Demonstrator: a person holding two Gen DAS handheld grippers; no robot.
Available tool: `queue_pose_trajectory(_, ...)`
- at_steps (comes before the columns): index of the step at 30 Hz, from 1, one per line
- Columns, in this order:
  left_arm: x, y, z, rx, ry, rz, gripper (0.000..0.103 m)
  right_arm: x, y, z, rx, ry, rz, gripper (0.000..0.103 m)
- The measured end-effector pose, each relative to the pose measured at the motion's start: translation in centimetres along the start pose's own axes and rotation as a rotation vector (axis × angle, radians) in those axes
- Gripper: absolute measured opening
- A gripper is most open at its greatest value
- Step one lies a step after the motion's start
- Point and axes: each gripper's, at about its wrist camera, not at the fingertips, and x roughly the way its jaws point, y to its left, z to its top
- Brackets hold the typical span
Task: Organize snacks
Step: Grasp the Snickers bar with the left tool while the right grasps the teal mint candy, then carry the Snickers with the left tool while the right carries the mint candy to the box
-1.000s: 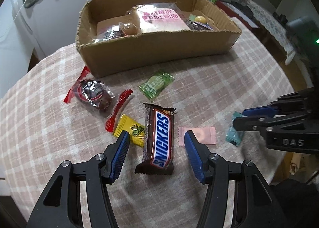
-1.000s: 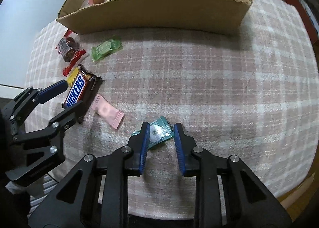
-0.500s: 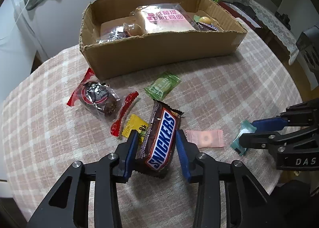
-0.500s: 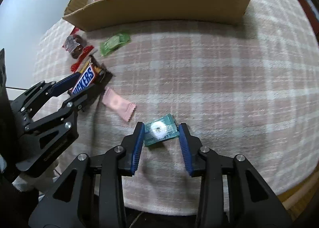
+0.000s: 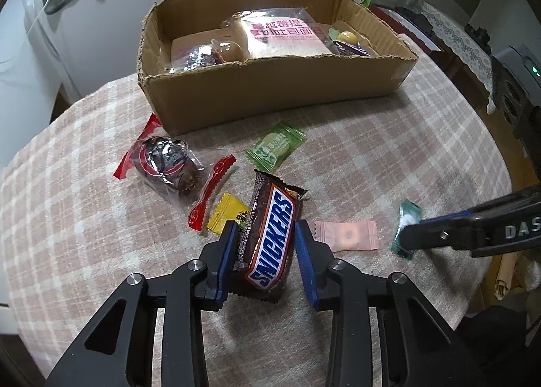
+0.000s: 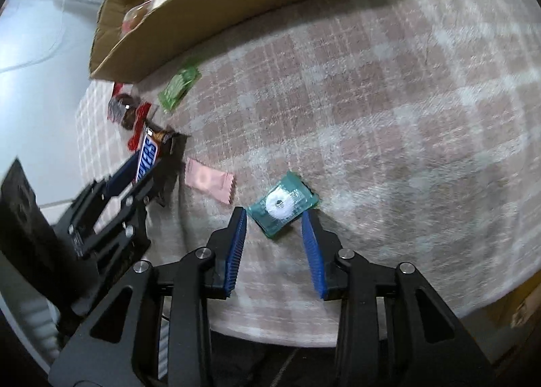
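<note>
- Two grippers work over the checked tablecloth (image 5: 389, 150) at the table's near edge.
- Left gripper (image 5: 265, 229): jaws have just been closing and now stand narrow, both blue pads against the sides of the Snickers bar (image 5: 272, 238), whose far end is raised toward the cardboard box (image 5: 270, 89).
- Right gripper (image 6: 274, 214): jaws have just been closing; the teal mint packet (image 6: 282, 204) sits between the tips, tilted, its corners touching or nearly touching the pads. The view is blurred, so I cannot tell whether they press on it.
- Between the two grippers lies a pink candy packet (image 5: 345, 234), flat on the cloth.
- Just beside the bar on its left, a yellow candy (image 5: 226, 214); beyond it a red-ended clear wrapper with a dark snack (image 5: 165, 163).
- Nearer the box, a green candy packet (image 5: 275, 146).
- Along the far edge, the box holds a pink-labelled bread pack (image 5: 284, 35) and smaller wrapped snacks.
</note>
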Motion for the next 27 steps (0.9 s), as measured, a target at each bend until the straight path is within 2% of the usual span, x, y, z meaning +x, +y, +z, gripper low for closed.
queue_pose_trajectory(6, 0.0, 0.2, 0.0, -0.01, 0.0, -0.009, 0.031, 0.7, 3.5, 0.2, -0.165, -0.033, -0.126, 0.03)
queue_pose_trajectory(12, -0.3, 1.0, 0.0, -0.067, 0.0, -0.049, 0.03, 1.5, 5.5, 0.0, -0.343, -0.058, -0.236, 0.021)
queue_pose_trajectory(17, -0.6, 2.2, -0.2, -0.144, -0.006, -0.091, 0.03, 0.6, 4.7, 0.4, -0.362, -0.078, -0.23, 0.019)
queue_pose_trajectory(27, -3.1, 2.3, -0.1, -0.162, -0.05, -0.117, 0.03, -4.1, 1.0, 0.6, -0.3, -0.149, -0.165, 0.019)
